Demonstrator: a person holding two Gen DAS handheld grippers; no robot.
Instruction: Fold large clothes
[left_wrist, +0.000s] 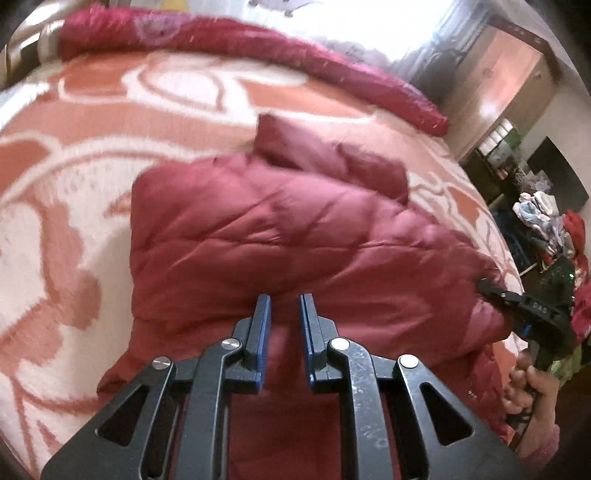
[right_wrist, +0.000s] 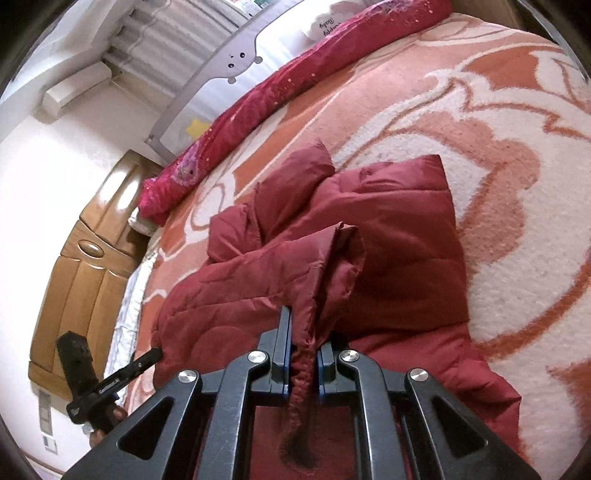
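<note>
We see the dark red quilted jacket (left_wrist: 280, 236) lying partly folded on the orange-and-white patterned blanket (left_wrist: 74, 206) that covers the bed. In the left wrist view it spreads from our left gripper (left_wrist: 284, 299) toward twelve o'clock, its long axis running from about eight o'clock to two o'clock and a folded end pointing to twelve. That gripper's blue-padded jaws stand narrow with nothing between them, above the cloth. At three o'clock our right gripper (left_wrist: 487, 286) bites the jacket's edge. In the right wrist view the right gripper (right_wrist: 303, 332) is clamped on a gathered hem of the jacket (right_wrist: 399, 229), which stretches away toward one o'clock. A rolled crimson quilt (right_wrist: 258, 107) lies along the far side. A white pillow (right_wrist: 332, 26) bears script we cannot read surely.
</note>
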